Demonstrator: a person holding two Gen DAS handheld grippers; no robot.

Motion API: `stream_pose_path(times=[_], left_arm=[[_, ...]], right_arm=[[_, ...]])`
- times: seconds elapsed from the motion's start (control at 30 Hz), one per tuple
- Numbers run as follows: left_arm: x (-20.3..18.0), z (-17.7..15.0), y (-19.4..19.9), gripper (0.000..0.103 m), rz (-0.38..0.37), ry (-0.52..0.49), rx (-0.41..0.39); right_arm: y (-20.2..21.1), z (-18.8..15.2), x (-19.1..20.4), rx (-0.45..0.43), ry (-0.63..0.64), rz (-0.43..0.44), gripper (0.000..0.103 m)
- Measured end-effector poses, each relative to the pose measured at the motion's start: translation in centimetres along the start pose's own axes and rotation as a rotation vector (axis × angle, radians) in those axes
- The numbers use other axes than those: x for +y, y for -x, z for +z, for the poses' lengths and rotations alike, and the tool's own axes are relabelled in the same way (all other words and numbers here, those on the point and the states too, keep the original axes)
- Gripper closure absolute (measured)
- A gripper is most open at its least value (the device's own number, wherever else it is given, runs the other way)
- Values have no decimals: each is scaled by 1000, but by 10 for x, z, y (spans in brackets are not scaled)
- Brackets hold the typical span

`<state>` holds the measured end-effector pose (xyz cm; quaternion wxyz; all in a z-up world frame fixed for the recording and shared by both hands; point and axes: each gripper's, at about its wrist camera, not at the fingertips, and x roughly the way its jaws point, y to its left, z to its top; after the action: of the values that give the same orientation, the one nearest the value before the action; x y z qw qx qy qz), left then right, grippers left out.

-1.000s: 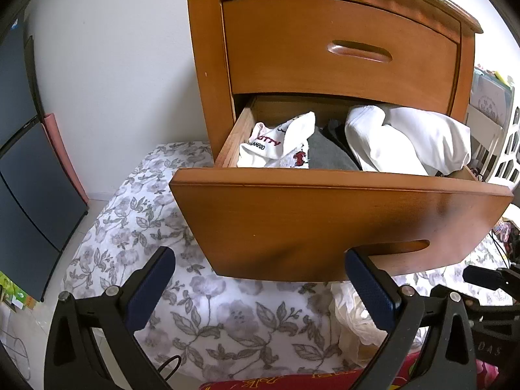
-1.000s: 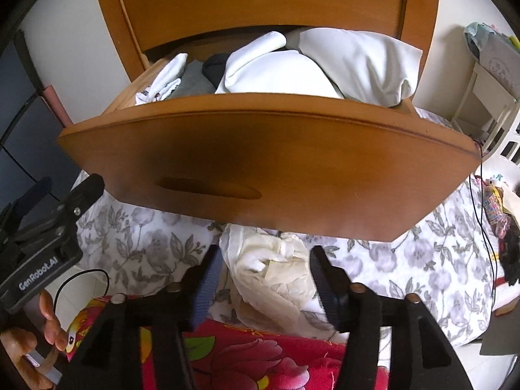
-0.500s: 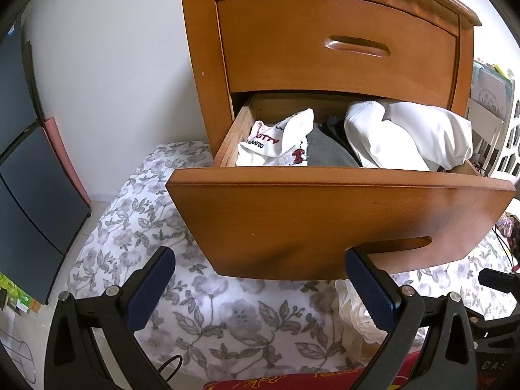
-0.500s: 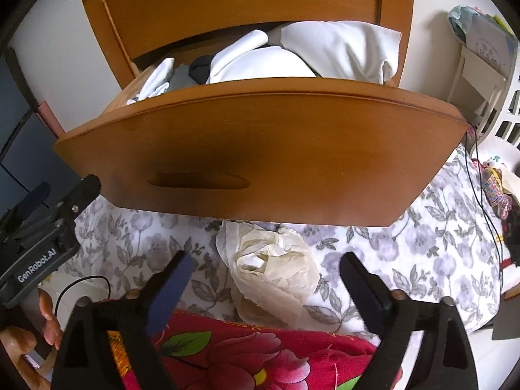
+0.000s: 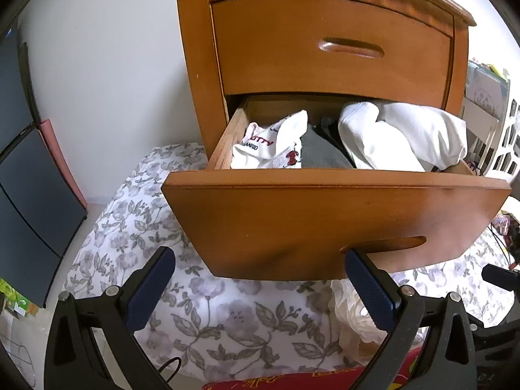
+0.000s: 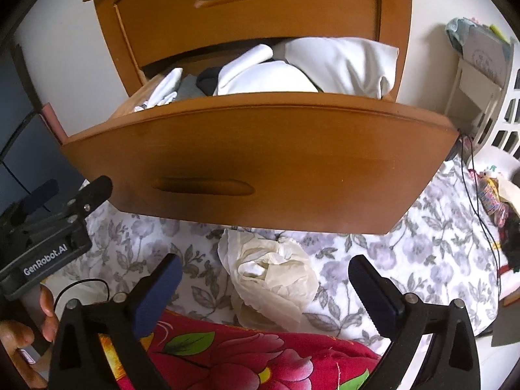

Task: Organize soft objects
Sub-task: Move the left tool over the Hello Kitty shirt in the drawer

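Note:
A crumpled cream cloth point(image 6: 273, 279) lies on the floral bedspread point(image 6: 422, 260), just below the pulled-out wooden drawer point(image 6: 260, 162). My right gripper point(image 6: 265, 263) hovers over the cloth; its jaws are opening wide and stand clear of the cloth on both sides. The drawer point(image 5: 325, 214) holds a bulky white garment point(image 5: 399, 133), a printed white shirt point(image 5: 273, 143) and a grey piece point(image 5: 321, 152). My left gripper point(image 5: 258, 256) is open and empty in front of the drawer face. The cream cloth point(image 5: 354, 318) shows partly behind its right finger point(image 5: 370, 289).
The dresser's top drawer point(image 5: 331, 45) is shut. A red flowered blanket point(image 6: 243, 357) lies at the near edge. A white lattice basket point(image 6: 500, 113) and a black cable point(image 6: 481, 211) sit at the right. Dark panels point(image 5: 29, 178) lean at the left. A person's hand point(image 6: 19, 341) holds the left gripper.
My right gripper's jaws have spread from close around the cream cloth to wide apart, and the cloth now lies loose on the bedspread. The left gripper has stayed put.

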<state>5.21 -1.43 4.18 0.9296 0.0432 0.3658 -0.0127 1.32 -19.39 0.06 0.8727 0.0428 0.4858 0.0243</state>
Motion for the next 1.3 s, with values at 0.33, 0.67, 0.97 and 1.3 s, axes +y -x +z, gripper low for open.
stream_pose_path(times=[0.33, 0.67, 0.97, 1.3], left_arm=[[5, 18, 19, 0, -144, 13, -50], [19, 91, 20, 0, -140, 39, 5], [21, 137, -30, 0, -185, 70, 167], [12, 149, -91, 9, -210, 132, 371]], right_arm=[[4, -2, -25, -25, -141, 13, 0], [6, -4, -35, -36, -201, -1, 0], [2, -4, -39, -18, -219, 10, 0], [1, -5, -41, -15, -228, 36, 0]])
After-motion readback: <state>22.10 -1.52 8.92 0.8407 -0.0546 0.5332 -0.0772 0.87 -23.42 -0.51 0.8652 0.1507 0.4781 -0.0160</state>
